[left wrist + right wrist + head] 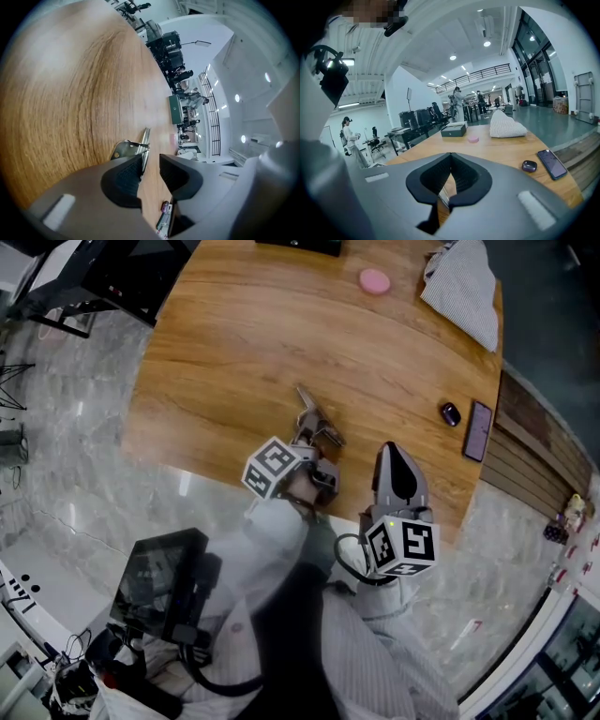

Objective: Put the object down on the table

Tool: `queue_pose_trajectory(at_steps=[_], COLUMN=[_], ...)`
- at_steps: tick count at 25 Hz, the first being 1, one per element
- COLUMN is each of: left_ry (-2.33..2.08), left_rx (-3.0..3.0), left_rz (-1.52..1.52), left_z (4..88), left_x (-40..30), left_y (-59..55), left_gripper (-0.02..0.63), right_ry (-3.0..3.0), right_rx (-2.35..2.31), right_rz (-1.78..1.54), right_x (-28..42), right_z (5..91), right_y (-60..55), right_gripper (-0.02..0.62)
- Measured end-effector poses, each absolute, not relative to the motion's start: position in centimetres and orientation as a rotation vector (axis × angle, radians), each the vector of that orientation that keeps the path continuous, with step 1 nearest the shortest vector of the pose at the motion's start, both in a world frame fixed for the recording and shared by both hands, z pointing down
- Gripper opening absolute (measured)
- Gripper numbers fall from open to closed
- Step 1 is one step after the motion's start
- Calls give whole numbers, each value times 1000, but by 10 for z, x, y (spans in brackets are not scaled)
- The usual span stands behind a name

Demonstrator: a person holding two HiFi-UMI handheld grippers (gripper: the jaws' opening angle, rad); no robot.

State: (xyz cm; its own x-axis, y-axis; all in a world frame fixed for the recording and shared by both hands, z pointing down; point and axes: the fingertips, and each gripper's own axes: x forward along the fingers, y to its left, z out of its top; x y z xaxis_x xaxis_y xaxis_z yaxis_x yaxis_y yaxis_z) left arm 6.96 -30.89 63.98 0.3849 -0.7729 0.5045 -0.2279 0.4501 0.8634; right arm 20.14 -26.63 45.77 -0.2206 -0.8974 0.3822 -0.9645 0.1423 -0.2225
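A small metal tool (310, 414) with a thin pointed blade lies flat on the wooden table (225, 343), near its front edge. My left gripper (317, 439) sits just behind it. In the left gripper view the jaws (150, 161) stand apart with only bare wood showing in the gap. The tool (132, 147) rests on the table just beyond the left pad, and no pad presses on it. My right gripper (392, 450) hovers to the right of the tool, above the table edge. Its jaws (451, 154) meet at the tips and hold nothing.
A phone (478, 430) and a small dark case (451, 413) lie at the table's right edge. At the far side are a pink round object (375, 280), a striped cloth bundle (464, 282) and a dark box (453, 130). Marble floor surrounds the table.
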Motion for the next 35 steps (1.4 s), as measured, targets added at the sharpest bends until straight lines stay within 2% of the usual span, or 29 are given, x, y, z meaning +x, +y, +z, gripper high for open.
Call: queue_pose_trajectory(at_steps=[3, 6, 11, 19, 21, 24, 28, 35], left_ry=[-1133, -1082, -1036, -1149, -1156, -1151, -1138, -1163], left_rx=[1122, 1172, 1223, 1405, 1518, 1744, 2086, 2536], left_rz=[-480, -517, -538, -477, -456, -417, -354, -132], left_z=[636, 629, 624, 594, 563, 501, 419, 346], left_x=[65, 64, 61, 22, 22, 31, 55, 93], left_y=[-308, -308, -299, -321, -336, -354, -364, -364], left_gripper=[130, 189, 241, 235, 212, 112, 15, 0], right_ry=[-2249, -2250, -2252, -2310, -2330, -2370, -2452, -2518], right_rx=[1844, 1834, 1814, 1803, 1805, 1810, 1830, 1849], right_rz=[655, 678, 706, 660, 629, 551, 379, 169], right_x=[199, 196, 190, 182, 178, 169, 162, 160], right_z=[462, 467, 477, 464, 451, 423, 376, 325], right_y=[-264, -262, -262, -274, -279, -289, -303, -326], right_gripper=[14, 14, 14, 14, 14, 14, 14, 14])
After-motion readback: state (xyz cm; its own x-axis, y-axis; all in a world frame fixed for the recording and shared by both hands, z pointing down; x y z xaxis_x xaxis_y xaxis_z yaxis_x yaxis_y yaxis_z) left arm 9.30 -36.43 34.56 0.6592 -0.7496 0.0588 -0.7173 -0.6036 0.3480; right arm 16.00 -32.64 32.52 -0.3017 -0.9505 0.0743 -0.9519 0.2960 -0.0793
